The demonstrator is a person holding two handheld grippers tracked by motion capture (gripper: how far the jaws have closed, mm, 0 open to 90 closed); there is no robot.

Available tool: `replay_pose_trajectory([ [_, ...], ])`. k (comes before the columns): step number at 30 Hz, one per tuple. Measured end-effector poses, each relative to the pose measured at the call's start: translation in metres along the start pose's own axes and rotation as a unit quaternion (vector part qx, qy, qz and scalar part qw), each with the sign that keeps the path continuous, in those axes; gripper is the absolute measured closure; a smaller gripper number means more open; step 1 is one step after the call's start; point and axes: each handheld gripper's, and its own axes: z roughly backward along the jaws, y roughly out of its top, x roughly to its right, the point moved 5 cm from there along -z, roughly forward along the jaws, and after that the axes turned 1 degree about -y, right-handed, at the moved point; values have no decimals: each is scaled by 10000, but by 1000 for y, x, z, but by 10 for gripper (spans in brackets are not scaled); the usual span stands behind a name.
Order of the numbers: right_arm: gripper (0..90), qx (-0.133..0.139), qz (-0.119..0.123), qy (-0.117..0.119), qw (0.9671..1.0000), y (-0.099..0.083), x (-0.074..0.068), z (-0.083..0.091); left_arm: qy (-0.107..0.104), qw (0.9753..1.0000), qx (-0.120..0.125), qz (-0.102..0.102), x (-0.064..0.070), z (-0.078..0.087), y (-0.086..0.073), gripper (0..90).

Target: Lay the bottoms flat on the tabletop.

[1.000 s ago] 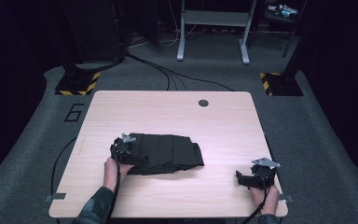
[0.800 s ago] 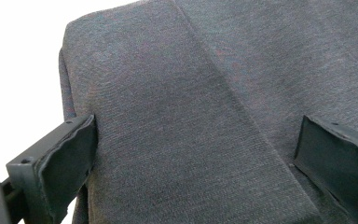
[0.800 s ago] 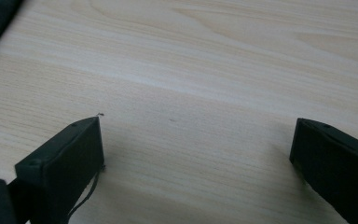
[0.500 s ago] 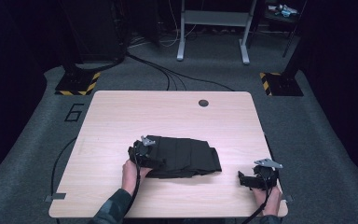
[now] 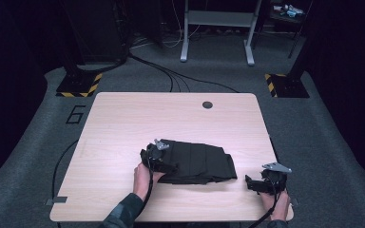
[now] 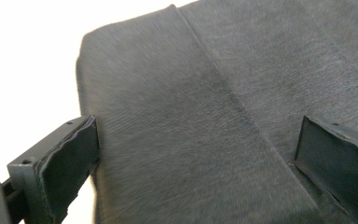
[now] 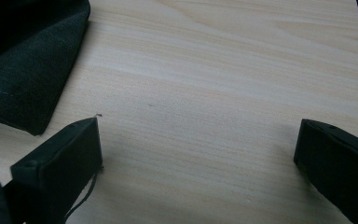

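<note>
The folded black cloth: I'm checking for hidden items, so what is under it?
The folded black cloth lies flat on the wooden table; bare wood shows around its edges. The left claw sits open over its left end. Anything beneath the folds is covered.

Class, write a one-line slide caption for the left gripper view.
Open left gripper, jaws spread wide over folded dark cloth lying on a pale table.

Left claw [image 5: 156, 156] spread wide, hand [image 5: 144, 175] behind it; right claw [image 5: 260, 183] likewise spread wide, held low.
</note>
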Motion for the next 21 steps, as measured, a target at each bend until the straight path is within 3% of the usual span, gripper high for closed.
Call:
replay_pose_trajectory([
  [5,0,-3,-8,-2,10000,0,1,0,-212,9992,304,-174,6,27,14,0],
  [9,1,-15,-4,5,10000,0,1,0,-621,9962,469,-389,30,34,24,0],
  [10,2,-31,3,-1,10000,0,1,0,-737,9951,529,-392,39,33,26,0],
  [14,2,-34,1,-1,10000,0,1,0,-1036,9898,335,-915,77,21,27,0],
  [19,12,18,-34,-42,10000,0,1,0,-1300,9806,113,-1465,120,-4,24,0],
  [21,12,19,-40,-42,10000,0,1,0,-1266,9802,66,-1523,123,-8,25,0],
])
